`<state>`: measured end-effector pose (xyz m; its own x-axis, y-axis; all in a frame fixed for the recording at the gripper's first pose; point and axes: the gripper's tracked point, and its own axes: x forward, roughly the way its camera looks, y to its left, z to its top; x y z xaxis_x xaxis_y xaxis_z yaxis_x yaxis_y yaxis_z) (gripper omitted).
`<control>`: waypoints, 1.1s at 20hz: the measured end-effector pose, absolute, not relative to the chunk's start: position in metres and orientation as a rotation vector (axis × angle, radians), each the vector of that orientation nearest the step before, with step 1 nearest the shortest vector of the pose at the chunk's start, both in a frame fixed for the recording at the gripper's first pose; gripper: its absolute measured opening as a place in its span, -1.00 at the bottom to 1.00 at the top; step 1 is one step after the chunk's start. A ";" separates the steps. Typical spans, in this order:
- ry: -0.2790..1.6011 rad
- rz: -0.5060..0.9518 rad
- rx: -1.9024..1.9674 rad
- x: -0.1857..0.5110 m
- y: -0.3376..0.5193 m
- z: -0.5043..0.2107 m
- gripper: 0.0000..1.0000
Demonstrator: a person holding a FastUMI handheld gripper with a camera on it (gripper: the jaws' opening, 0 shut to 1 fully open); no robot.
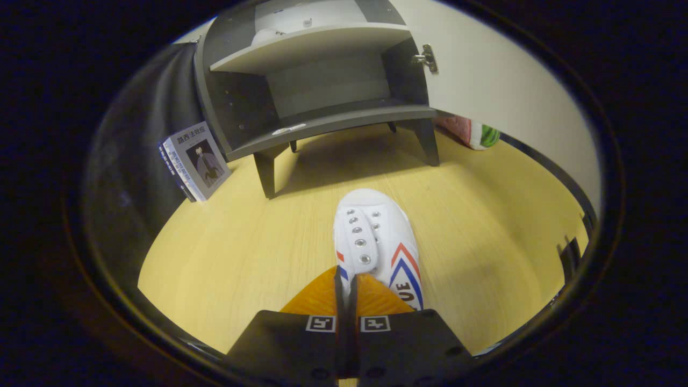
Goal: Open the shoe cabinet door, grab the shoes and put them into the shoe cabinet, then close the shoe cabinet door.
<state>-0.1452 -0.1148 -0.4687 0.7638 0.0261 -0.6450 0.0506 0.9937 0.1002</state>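
A white sneaker (pixel 376 242) with red and blue chevrons points toward the cabinet, its heel end held between my fingers. My gripper (pixel 348 285) is shut on the shoe's side wall, jaws nearly together. The shoe hangs above the yellow wooden floor (pixel 242 252). Beyond it stands the grey shoe cabinet (pixel 322 113) on short legs, with an upper shelf (pixel 306 48) and a bare lower shelf (pixel 333 121). Its white door (pixel 500 91) is swung wide open to the right, hinge (pixel 426 58) showing. Something white lies on the upper shelf at the back.
A book (pixel 196 161) leans against the dark cloth wall left of the cabinet. A red and green bag (pixel 473 133) lies behind the open door. A dark object (pixel 570 255) stands at the floor's right side.
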 end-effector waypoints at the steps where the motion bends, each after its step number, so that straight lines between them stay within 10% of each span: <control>1: 0.669 -0.026 0.122 -0.138 -0.117 -0.456 -0.95; 22: 0.309 -0.087 0.092 -0.049 -0.084 -0.171 -0.96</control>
